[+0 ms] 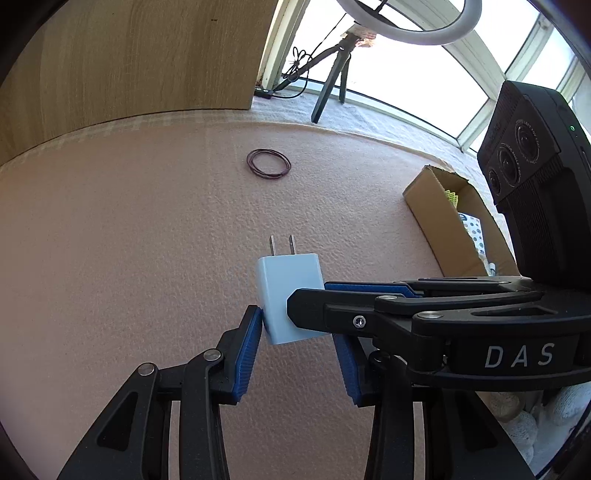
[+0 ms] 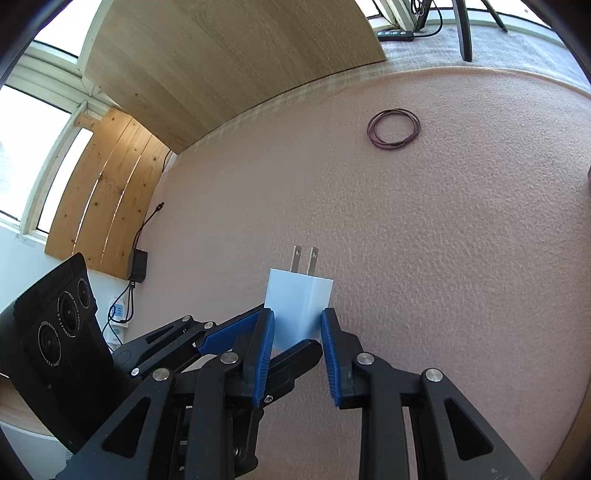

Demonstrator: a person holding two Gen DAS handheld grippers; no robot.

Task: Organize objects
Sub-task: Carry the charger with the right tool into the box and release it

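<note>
Both tongs meet at a white charger [image 1: 290, 295] held above the pink table [image 1: 129, 240], prongs pointing away from them.

The right tongs [image 2: 297, 325] are narrowed onto the charger: their blue pads [image 2: 265, 354] press its two sides, so they have hold of it. In the left wrist view these tongs reach in from the right, one black finger lying across the charger's face.

The left tongs [image 1: 299, 354] stand about half open around the same charger. Their left pad [image 1: 248, 354] touches its lower corner; the right pad is hidden behind the other tongs, so whether they grip it cannot be told.

Well beyond both tongs, a coil of thin dark bands [image 1: 268, 164] lies flat on the table. To the right of the left tongs, near the table edge, stands an open cardboard box [image 1: 436, 218] with small items inside. Ahead lies a wood panel [image 1: 129, 55], with a ring light [image 1: 406, 22] on a tripod by the window.
</note>
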